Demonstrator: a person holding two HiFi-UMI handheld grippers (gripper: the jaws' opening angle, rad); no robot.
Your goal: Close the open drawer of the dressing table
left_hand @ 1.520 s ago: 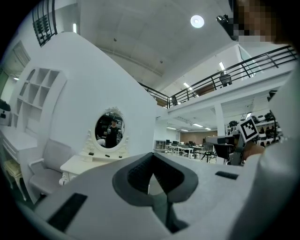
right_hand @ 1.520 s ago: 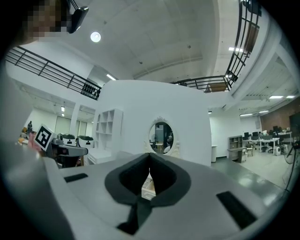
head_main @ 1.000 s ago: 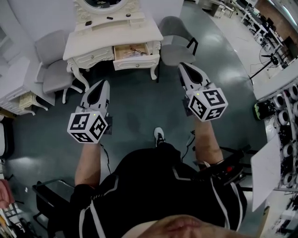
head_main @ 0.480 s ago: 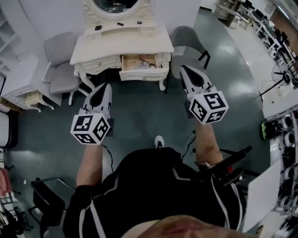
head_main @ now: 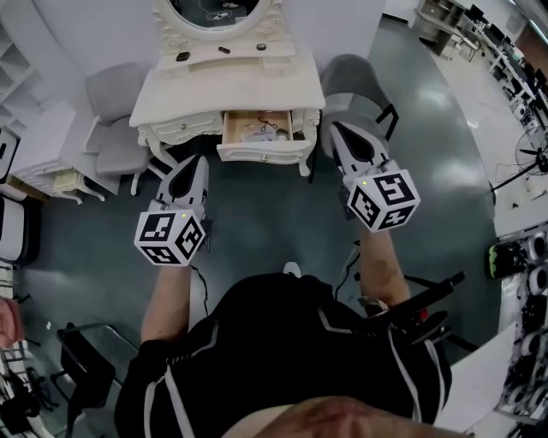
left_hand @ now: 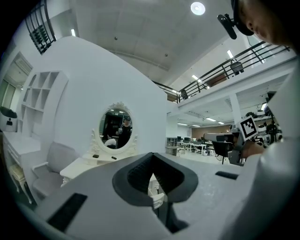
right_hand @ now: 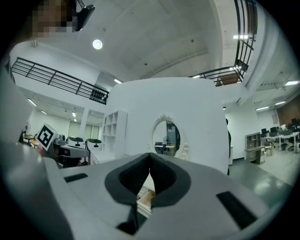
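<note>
The white dressing table (head_main: 227,84) with its oval mirror (head_main: 218,8) stands at the top middle of the head view. Its middle drawer (head_main: 261,154) is pulled open, with small items lying inside. My left gripper (head_main: 195,160) is held shut and empty in the air, short of the table's left legs. Level with the drawer's right end, my right gripper (head_main: 336,127) is also shut on nothing. The mirror (left_hand: 117,131) shows above the left gripper (left_hand: 152,157) in its own view. Below the tips of the right gripper (right_hand: 149,157), the open drawer (right_hand: 145,199) shows through the jaw gap.
One grey chair (head_main: 116,128) stands left of the table, another (head_main: 351,90) at its right. Small dark items (head_main: 182,56) lie on the tabletop. White furniture (head_main: 43,167) lines the left wall. A black stand (head_main: 81,368) is at the lower left. The floor is dark grey.
The dressing table has come closer and lower in the head view as the person stepped toward it. Both grippers stayed shut and moved forward with the person.
</note>
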